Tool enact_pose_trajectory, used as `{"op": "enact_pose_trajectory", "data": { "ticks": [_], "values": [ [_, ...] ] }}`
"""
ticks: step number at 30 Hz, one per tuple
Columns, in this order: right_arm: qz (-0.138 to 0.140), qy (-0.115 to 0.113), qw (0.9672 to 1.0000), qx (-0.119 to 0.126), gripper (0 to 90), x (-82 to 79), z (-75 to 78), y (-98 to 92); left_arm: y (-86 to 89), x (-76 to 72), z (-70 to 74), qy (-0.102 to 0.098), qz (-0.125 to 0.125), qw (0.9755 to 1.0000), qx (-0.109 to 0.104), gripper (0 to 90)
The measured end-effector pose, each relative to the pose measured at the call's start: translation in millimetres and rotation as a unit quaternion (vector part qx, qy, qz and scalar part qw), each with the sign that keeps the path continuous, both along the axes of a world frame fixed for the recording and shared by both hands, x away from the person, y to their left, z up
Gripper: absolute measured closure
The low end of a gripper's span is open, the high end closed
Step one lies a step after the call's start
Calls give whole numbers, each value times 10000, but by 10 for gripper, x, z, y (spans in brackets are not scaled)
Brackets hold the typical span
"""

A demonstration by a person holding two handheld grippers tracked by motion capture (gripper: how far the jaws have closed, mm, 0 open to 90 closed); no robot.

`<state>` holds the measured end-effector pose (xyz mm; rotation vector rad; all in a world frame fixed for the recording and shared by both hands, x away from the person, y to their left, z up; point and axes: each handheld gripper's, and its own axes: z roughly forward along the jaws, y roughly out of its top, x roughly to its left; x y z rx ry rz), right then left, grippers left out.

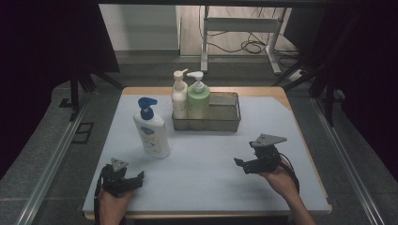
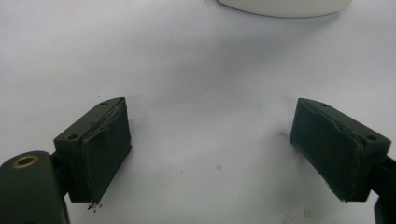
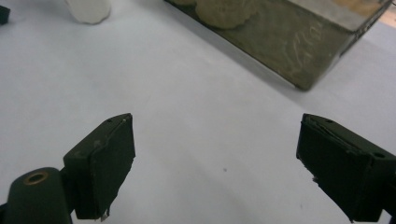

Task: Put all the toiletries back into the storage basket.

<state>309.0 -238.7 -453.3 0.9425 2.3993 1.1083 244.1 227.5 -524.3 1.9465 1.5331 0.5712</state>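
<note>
A white pump bottle with a blue head (image 1: 151, 129) stands on the pale mat (image 1: 206, 159), left of centre. Behind it a grey wire-handled tray (image 1: 225, 112) holds a cream pump bottle (image 1: 179, 98) and a green pump bottle (image 1: 198, 99) at its left end. My left gripper (image 1: 136, 179) rests low at the front left, open, nothing between its jaws; its own view shows bare mat and the white bottle's base (image 2: 285, 5) ahead. My right gripper (image 1: 240, 164) is at the front right, open and empty, facing left toward the tray (image 3: 299, 42) and the white bottle (image 3: 88, 9).
The mat covers a wooden table whose edge (image 1: 300, 136) shows at the right. Metal rails (image 1: 347, 164) run along both sides. A white frame stand and cables (image 1: 248, 44) sit on the floor beyond the table.
</note>
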Motion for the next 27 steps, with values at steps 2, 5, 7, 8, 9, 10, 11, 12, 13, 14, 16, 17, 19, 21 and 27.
{"op": "enact_pose_trajectory", "data": {
  "ticks": [2,5,7,8,9,10,11,12,13,14,16,17,19,21,27],
  "values": [
    [-31,16,10000,-30,116,-30,-44,-32,0,-1,-1,-3,1,10000,-2,120],
    [-91,71,9999,-60,116,-66,-110,-79,0,-2,-1,-7,1,10000,-2,121],
    [-133,101,9998,-65,116,-87,-154,-110,-1,-2,-1,-10,2,10000,-1,121],
    [-145,110,9998,-66,116,-96,-178,-126,-1,-2,-1,-9,1,10000,0,121],
    [-168,123,9998,-72,116,-106,-203,-141,-1,-2,-1,-10,1,10000,1,121],
    [-196,130,9997,-75,119,-115,-228,-156,-2,-2,-1,-11,1,10000,2,121],
    [-214,140,9996,-82,120,-121,-255,-170,-2,-2,0,-10,0,10000,3,121],
    [-230,154,9996,-93,121,-126,-283,-182,-1,-1,0,-9,0,10000,2,121],
    [-239,165,9995,-103,123,-127,-303,-191,-2,-1,1,-5,0,10000,5,122],
    [-254,184,9994,-125,126,-129,-335,-205,-2,0,1,-2,0,10000,6,121],
    [-278,199,9993,-150,129,-127,-388,-222,-2,1,3,3,0,10000,8,121],
    [-277,215,9992,-172,130,-128,-415,-227,-3,1,4,7,-1,10000,13,121],
    [-279,213,9991,-247,130,-127,-471,-233,-3,3,6,16,-3,10000,17,122],
    [-284,247,9988,-315,130,-127,-528,-231,-1,5,11,29,-22,10000,28,124],
    [-236,383,9987,-245,121,-122,-665,-230,1,23,41,38,-93,9999,125,159]
  ]
}}
